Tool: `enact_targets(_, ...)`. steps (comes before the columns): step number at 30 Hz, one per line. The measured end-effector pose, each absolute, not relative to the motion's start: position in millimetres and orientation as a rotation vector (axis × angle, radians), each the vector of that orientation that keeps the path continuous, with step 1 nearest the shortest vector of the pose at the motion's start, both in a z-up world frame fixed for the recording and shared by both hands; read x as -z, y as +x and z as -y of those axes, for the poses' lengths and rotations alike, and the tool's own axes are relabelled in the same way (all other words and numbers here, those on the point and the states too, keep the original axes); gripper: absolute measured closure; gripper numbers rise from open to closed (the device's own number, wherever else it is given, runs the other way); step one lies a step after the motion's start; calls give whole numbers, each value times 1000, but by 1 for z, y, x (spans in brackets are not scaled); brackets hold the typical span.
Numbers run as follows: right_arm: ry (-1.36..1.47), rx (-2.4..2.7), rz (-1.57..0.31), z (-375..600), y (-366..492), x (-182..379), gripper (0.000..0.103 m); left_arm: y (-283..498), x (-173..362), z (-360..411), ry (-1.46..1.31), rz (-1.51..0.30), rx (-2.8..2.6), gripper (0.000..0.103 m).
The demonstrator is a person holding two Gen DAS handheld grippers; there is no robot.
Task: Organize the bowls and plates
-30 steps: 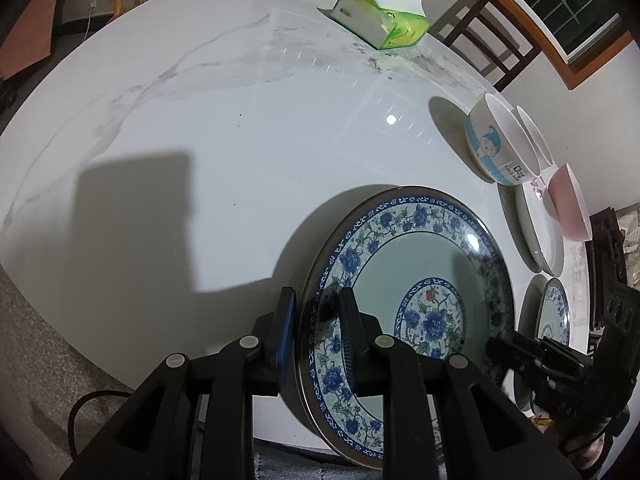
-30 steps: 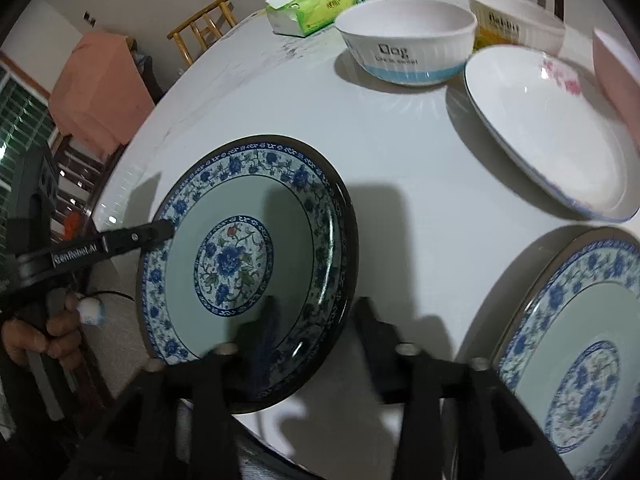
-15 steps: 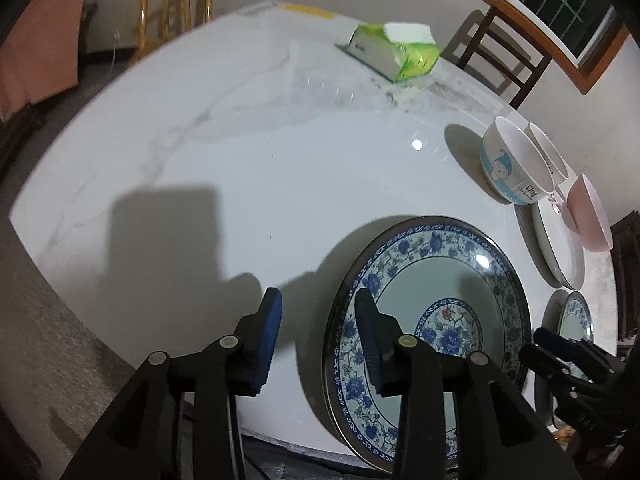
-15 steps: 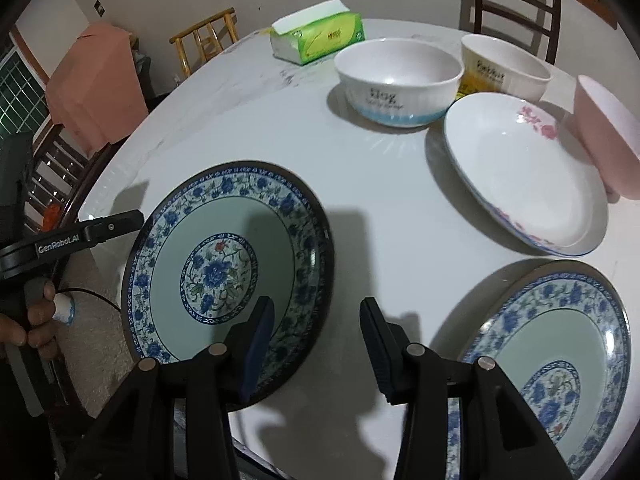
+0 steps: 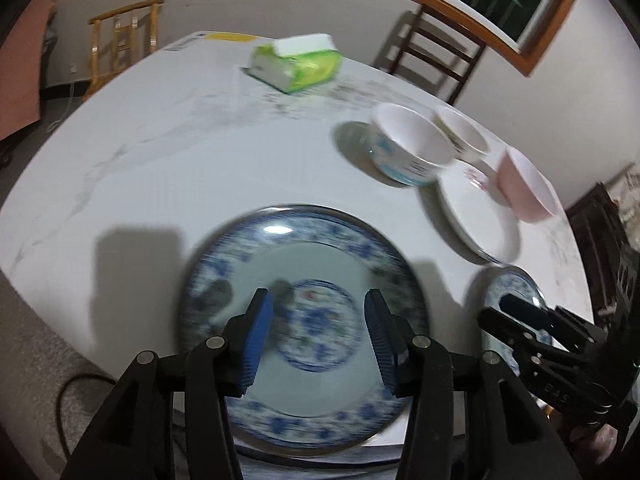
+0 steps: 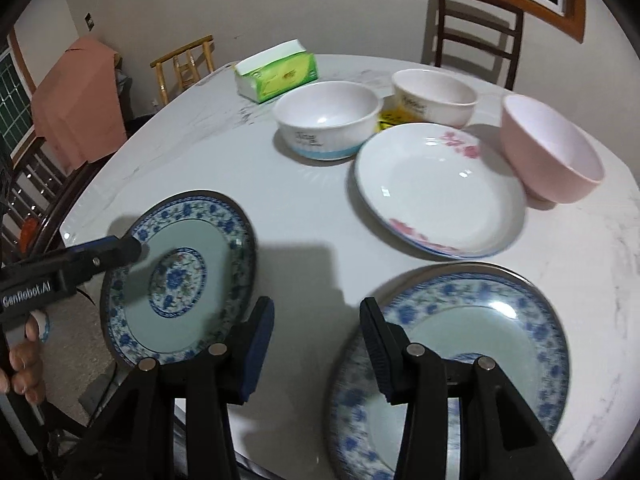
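Two blue-and-white floral plates lie flat on the white marble table (image 6: 300, 200): one at the near left (image 6: 180, 276) and one at the near right (image 6: 480, 352). My left gripper (image 5: 319, 312) hovers over the left plate (image 5: 304, 256), its jaws opening, with nothing pressed between the blue pads. My right gripper (image 6: 317, 316) stands open above the bare table between the two plates. Behind them are a white plate with pink flowers (image 6: 436, 192), a white bowl with a blue band (image 6: 326, 120), a cream bowl (image 6: 434, 96) and a pink bowl (image 6: 552, 152).
A green tissue pack (image 6: 276, 70) lies at the far side of the table. Wooden chairs (image 6: 476, 28) stand around it, and one at the left is draped in pink cloth (image 6: 76, 100). A hand (image 6: 24, 364) holds the left gripper (image 6: 128, 250) at the left plate's edge.
My left gripper has let go of the left plate's rim, opened and lifted back over the plate. My right gripper has risen and drawn back from that plate's edge, still open.
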State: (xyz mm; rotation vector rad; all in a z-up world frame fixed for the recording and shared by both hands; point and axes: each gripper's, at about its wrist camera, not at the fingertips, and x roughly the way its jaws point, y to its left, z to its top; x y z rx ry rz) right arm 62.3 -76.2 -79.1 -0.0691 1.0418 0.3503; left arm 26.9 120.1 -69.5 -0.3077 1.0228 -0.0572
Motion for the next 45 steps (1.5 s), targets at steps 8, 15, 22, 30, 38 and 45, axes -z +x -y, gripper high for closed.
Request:
enact_targets(8,-57,-298,-1028,115,57,75,58,32,75,-63,-303,-1044,154,59)
enact_targets(15,-19,-278,-1013,149,45,72,58,30,79,-22,-287,-1058,233,59)
enact_targets(22,99,-318,-1031,192,37,68,58,26,86,-1,-298,-1087,299,59)
enact_targets(30,148,-301,-1028,237,27,65,58,26,93,8,-348,-1122,387,60)
enact_targets(38,230,-263,-1062,275,25,80,58,27,101,20,-350,-1134,453,61)
enact_targets(45,279,-250,-1090,293,30,98,58,31,110,21,-367,-1157,460,61)
